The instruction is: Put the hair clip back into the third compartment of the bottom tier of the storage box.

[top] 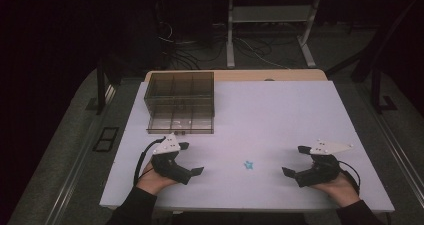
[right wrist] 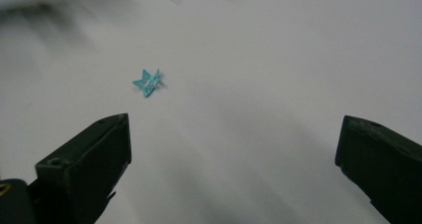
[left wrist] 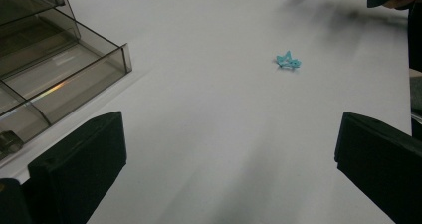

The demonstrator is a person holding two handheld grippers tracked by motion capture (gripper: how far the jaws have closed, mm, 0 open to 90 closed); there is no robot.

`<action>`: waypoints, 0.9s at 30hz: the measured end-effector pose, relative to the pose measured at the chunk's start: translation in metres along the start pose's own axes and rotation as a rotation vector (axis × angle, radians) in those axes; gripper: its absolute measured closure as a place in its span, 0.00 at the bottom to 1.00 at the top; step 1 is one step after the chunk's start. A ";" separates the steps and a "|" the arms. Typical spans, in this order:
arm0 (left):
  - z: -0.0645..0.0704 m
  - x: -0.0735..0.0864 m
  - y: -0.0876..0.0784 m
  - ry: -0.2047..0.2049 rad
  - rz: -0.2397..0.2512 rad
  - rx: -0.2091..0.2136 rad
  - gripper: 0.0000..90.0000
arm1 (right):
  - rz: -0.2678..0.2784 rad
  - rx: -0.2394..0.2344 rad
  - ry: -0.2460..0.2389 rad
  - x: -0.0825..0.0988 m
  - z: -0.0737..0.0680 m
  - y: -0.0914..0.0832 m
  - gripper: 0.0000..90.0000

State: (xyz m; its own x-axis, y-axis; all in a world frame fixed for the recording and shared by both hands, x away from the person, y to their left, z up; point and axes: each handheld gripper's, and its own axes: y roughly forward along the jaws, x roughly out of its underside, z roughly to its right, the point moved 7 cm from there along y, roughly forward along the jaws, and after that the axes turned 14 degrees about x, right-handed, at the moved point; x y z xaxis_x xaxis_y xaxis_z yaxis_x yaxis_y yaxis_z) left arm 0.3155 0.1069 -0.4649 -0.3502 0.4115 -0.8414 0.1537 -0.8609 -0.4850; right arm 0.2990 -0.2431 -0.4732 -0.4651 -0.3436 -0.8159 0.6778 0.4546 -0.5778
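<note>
White table [top: 280, 115] in a dark room bears a blue star [top: 248, 165]; both grippers' jaws gape wide, empty.

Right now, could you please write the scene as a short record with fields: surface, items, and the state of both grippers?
surface: white table top
small item: light blue star-shaped clip, lying between the two grippers, touched by neither
container: smoky transparent plastic drawer box, far left, lower drawer pulled out
left gripper: jaws wide open, nothing held
right gripper: jaws wide open, nothing held
</note>
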 end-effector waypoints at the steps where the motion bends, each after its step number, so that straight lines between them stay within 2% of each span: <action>1: 0.000 0.000 0.002 -0.004 -0.001 0.000 0.00 | -0.004 0.001 -0.002 0.001 0.001 0.000 0.01; 7: 0.000 -0.001 0.001 -0.009 0.012 -0.001 0.00 | -0.006 -0.007 0.007 -0.001 0.002 0.000 0.01; 15: 0.002 0.000 0.001 0.000 0.003 0.001 0.00 | -0.017 -0.027 -0.019 -0.006 -0.005 0.001 0.01; 26: 0.004 -0.002 0.002 -0.002 0.009 0.011 0.00 | -0.014 -0.060 -0.029 -0.013 -0.012 0.003 0.01; 27: 0.004 -0.002 0.002 -0.002 0.009 0.011 0.00 | -0.012 -0.063 -0.030 -0.014 -0.012 0.003 0.04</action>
State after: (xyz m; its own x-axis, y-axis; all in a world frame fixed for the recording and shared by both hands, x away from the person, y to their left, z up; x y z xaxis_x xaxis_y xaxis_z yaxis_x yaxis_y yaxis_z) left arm 0.3125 0.1030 -0.4630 -0.3508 0.4031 -0.8452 0.1467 -0.8678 -0.4748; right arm 0.3010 -0.2274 -0.4634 -0.4547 -0.3738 -0.8084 0.6348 0.5006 -0.5885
